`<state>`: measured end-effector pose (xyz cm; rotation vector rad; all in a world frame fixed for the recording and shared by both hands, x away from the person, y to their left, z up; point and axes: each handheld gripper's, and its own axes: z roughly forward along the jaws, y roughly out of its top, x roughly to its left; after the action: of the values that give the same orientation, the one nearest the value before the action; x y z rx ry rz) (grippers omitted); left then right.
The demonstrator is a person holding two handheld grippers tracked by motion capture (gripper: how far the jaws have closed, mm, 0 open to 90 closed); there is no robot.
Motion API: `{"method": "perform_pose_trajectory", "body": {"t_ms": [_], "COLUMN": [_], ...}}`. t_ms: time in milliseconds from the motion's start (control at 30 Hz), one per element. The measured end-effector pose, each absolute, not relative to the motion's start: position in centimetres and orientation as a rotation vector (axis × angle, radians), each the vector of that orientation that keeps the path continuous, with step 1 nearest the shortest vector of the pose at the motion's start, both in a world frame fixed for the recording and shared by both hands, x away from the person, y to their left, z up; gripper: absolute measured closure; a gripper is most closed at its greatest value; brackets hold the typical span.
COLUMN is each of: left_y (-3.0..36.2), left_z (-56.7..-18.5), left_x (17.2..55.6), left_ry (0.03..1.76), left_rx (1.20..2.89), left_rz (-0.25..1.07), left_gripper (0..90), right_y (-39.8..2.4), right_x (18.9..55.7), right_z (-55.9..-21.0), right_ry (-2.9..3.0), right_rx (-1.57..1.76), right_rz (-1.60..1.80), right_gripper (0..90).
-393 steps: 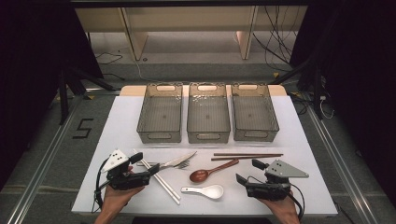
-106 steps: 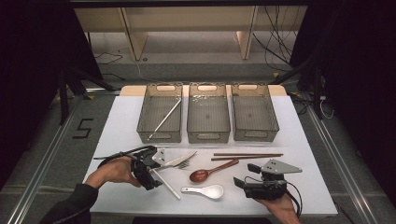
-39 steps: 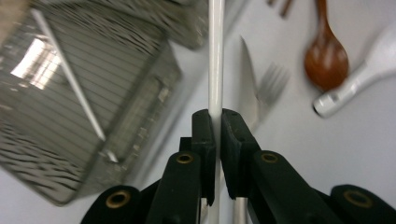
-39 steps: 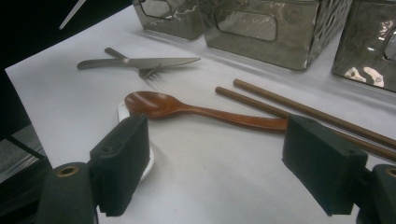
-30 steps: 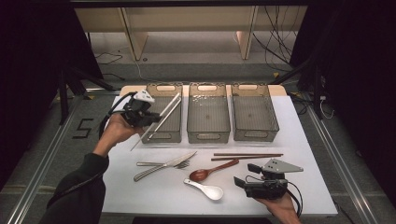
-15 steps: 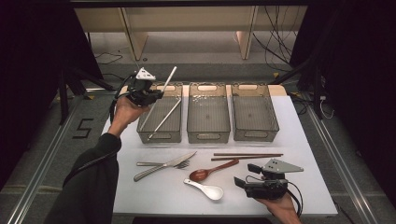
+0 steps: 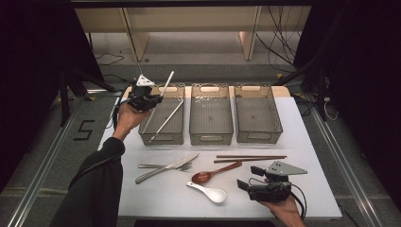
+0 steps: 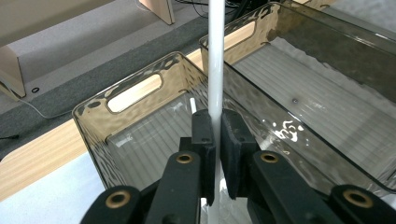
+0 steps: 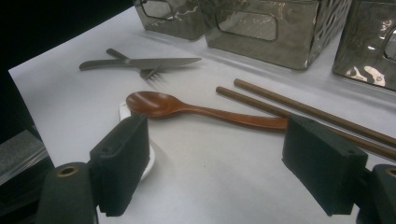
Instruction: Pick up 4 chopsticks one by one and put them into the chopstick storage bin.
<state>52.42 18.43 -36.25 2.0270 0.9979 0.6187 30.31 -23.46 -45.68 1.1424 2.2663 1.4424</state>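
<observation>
Left gripper [image 8: 214, 140], clenched on a white chopstick [image 8: 215, 60], holds it above the left bin [image 7: 162, 118] at the table's far-left corner for sorting; right gripper [image 9: 224, 158] rests released.

Pretty dim room overall, the light really only lands on the white table [image 7: 312, 156], which has a wooden edge [image 7: 283, 90] along the far side. Both sides fall off into near black. The floor [image 7: 198, 49] is grey carpet, with black cables [image 7: 279, 45] snaking over it at the back right. Two pale wooden legs [image 7: 135, 40] of some bench or shelf stand behind the table. A dark "5" [image 7: 85, 130] is marked on the floor to the left, beside a metal rail [image 7: 35, 182].
</observation>
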Motion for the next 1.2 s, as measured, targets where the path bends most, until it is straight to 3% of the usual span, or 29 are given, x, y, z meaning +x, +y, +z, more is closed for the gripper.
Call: {"method": "perform_pose_trajectory", "body": {"t_ms": [800,967,1200], "left_y": [18.0,18.3,18.6], "left_z": [-39.6,-39.5,-38.3], "left_x": [53.3,53.1,50.9], "left_ry": [1.11,1.153,1.155], "left_rx": [2.08,2.053,2.001], "left_rz": [0.561,0.546,0.432], "left_gripper": [82.3,70.2,42.7], "right_y": [-23.5,-23.5,-23.6], "right_x": [30.3,30.2,30.2], "right_z": [-45.7,-45.7,-45.6], "right_ry": [2.267,2.266,2.263], "right_rx": [1.141,1.14,1.145], "right_rz": [1.444,1.444,1.441], "right_gripper": [23.9,23.9,23.9]}}
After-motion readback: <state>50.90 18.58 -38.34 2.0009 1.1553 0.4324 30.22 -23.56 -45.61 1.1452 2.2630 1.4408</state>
